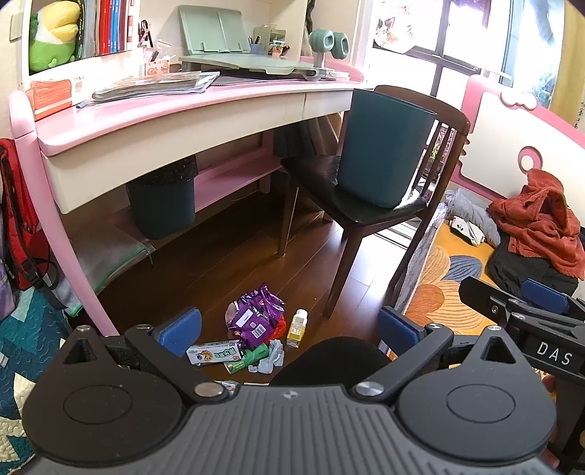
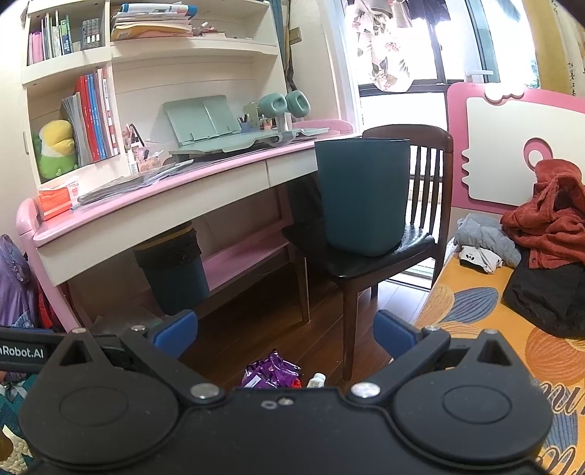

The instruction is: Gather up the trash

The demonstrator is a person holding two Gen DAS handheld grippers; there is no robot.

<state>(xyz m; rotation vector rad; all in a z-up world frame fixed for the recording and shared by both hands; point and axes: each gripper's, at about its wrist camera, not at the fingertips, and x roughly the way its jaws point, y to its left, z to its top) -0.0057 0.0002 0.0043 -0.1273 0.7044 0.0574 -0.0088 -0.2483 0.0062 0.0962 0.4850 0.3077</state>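
pink desk (image 1: pixel 153 109) | plush bird (image 1: pixel 55 34) | headphones (image 2: pixel 285 104) | red jacket (image 2: pixel 548 215)

I'm seeing the wooden floor (image 1: pixel 219 255) carrying a cluster of litter: a purple wrapper (image 1: pixel 256 314), a small bottle (image 1: pixel 298 325), a biscuit box (image 1: pixel 214 352), a green packet (image 1: pixel 246 360) and a crumpled tissue (image 1: pixel 272 358), all lying close together near the chair (image 1: pixel 351 219).

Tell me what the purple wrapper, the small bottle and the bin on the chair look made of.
Purple wrapper: crinkled glossy foil or plastic film, judging by its shiny creases. Small bottle: translucent yellowish plastic, white cap. Bin on the chair: smooth matte teal, probably plastic.
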